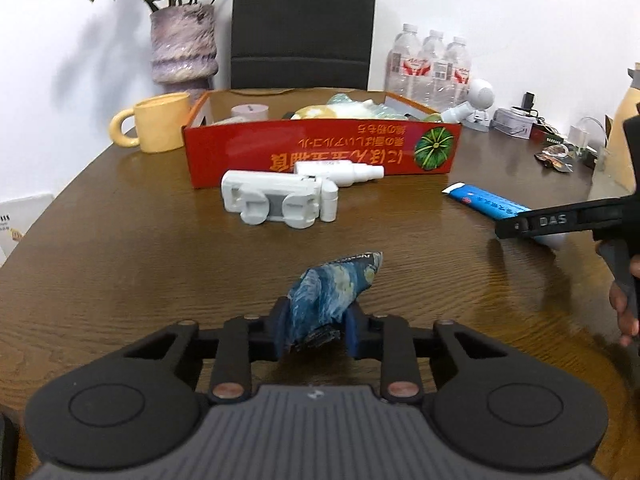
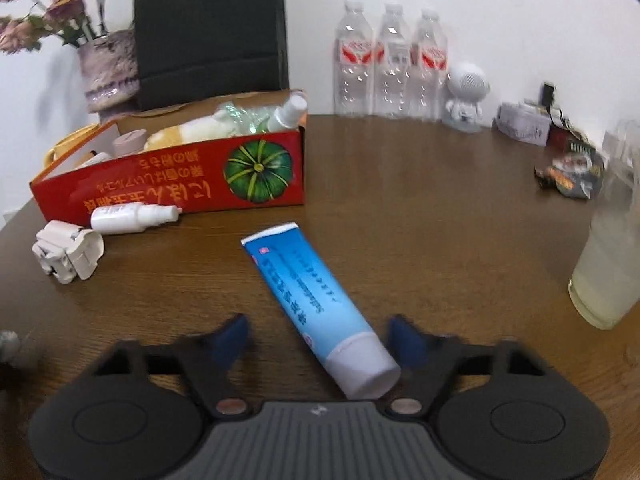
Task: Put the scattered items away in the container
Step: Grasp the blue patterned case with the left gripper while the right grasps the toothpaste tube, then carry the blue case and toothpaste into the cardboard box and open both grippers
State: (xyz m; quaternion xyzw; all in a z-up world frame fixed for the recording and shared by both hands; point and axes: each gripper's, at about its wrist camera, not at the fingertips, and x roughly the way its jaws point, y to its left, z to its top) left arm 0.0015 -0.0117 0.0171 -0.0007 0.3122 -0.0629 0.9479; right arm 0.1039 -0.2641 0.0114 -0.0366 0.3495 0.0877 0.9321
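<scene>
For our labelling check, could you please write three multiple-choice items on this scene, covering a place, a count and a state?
1. Where does the white spray bottle lie?
A. Inside the mug
B. On the table against the front of the red box
C. Under the vase

2. How many water bottles stand by the wall?
A. Three
B. One
C. Six

3. What is the left gripper doing?
A. Standing wide open
B. Clamping the blue patterned pouch
C. Holding the toothpaste

Answers: 1 B, it lies along the box's front wall; 2 A, three caps show; 3 B, both pads press on the pouch.
</scene>
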